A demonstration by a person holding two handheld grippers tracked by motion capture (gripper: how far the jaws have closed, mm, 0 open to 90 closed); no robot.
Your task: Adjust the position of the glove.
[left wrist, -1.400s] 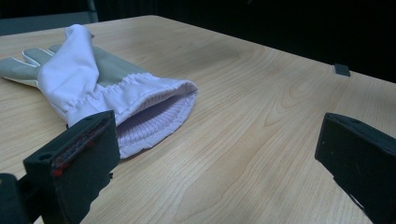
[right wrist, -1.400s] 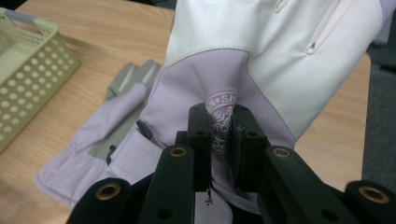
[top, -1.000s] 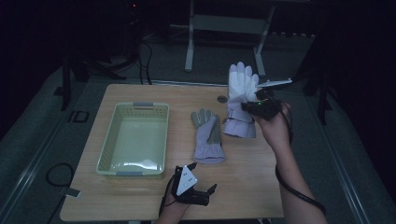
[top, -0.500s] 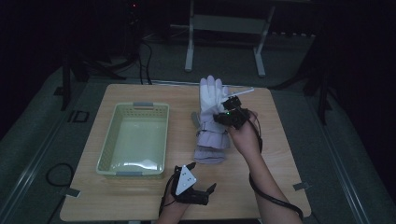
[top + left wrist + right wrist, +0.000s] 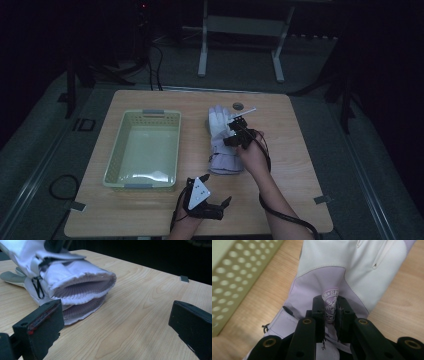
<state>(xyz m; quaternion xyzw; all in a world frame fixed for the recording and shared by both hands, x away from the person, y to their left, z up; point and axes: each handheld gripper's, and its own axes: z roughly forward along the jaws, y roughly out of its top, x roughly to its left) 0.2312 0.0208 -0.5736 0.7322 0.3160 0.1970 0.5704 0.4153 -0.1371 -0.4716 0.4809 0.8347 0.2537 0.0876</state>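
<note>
Your right tongs (image 5: 235, 131) reach forward at arm's length, black jaws pinched tight; your left tongs (image 5: 212, 202) rest low near your body, jaws spread wide apart.

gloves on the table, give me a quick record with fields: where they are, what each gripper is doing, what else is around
top glove: white and lilac, lying on the lower glove
lower glove: flat on the table, cuff open toward the left gripper
right gripper: shut on a pinched fold of the top glove
left gripper: open, at the near table edge, holding nothing
basket: pale green, perforated, left of the gloves, nothing in it
</note>
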